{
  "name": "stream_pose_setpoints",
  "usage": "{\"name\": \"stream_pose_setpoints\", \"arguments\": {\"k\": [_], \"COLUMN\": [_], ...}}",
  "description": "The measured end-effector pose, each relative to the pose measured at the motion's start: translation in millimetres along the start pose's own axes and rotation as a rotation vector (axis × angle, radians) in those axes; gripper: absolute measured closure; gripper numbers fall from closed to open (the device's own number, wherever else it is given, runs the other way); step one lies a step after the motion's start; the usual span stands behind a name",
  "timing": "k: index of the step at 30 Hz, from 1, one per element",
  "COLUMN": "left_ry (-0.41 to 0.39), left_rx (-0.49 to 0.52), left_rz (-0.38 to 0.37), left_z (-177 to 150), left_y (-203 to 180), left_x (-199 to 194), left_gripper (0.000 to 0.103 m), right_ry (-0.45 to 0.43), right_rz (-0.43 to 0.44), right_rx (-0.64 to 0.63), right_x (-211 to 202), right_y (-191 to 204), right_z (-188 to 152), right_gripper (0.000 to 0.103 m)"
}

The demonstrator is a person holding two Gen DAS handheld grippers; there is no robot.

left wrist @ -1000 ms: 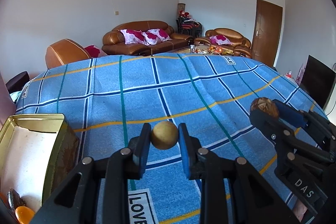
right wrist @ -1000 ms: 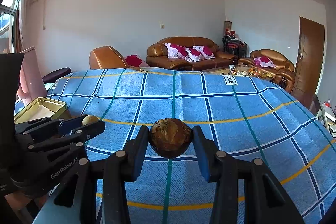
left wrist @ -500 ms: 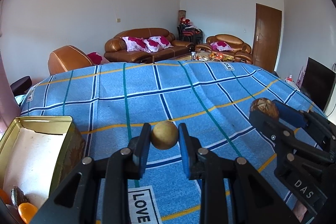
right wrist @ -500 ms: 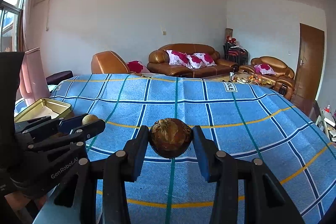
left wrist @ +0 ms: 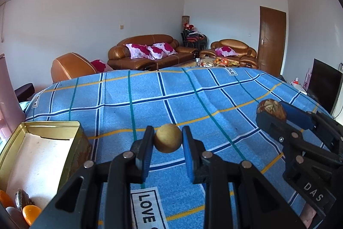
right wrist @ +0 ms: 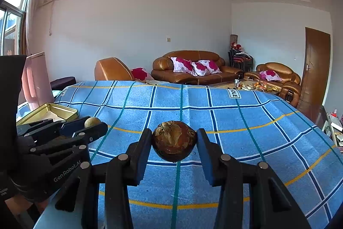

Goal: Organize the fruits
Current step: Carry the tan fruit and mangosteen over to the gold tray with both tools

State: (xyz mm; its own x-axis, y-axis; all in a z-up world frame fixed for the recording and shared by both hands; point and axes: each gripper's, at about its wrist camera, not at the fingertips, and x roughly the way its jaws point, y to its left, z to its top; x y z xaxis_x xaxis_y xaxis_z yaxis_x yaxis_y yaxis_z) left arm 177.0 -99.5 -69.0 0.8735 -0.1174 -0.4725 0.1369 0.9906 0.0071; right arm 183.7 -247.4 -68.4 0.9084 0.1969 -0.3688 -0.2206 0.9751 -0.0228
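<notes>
Holding a small round yellowish fruit (left wrist: 168, 141), the left tool (left wrist: 167, 144) was clamped on it, with both blue pads pressed against its sides. The fruit hung above the tabletop (left wrist: 150, 104), which was covered by a blue checked cloth (left wrist: 120, 113) with yellow, white and green lines. The right tool (right wrist: 174, 143) was closed on a dark brown fruit (right wrist: 174, 140) with dry, pale leaves on its top, and its pads touched the fruit on both sides. This fruit was also above the cloth, not resting on it.

At the left edge of the tabletop stood an open golden tin box (left wrist: 46, 138) with a pale inside. In its near corner lay two orange fruits (left wrist: 31, 213) and a dark, rough fruit (left wrist: 22, 200), close together. The left tool was just beside the box, to the right of it, and the right tool was well apart from the box.

Behind the tabletop were a brown leather sofa (left wrist: 148, 53) with pink flowered cushions (left wrist: 150, 50) and a brown door (left wrist: 271, 42).
</notes>
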Motion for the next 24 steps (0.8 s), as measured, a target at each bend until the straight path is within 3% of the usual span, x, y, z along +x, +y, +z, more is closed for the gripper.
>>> {"name": "stream_pose_setpoints", "arguments": {"k": [24], "left_ry": [-0.072], "left_rx": [0.019], "left_rz": [-0.004], "left_z": [-12], "left_y": [0], "left_x": [-38], "left_gripper": [0.075], "right_ry": [-0.02], "right_rz": [0.005], "right_rx": [-0.023], "right_x": [-19], "right_y": [11], "right_z": [-7], "right_gripper": [0.058]}}
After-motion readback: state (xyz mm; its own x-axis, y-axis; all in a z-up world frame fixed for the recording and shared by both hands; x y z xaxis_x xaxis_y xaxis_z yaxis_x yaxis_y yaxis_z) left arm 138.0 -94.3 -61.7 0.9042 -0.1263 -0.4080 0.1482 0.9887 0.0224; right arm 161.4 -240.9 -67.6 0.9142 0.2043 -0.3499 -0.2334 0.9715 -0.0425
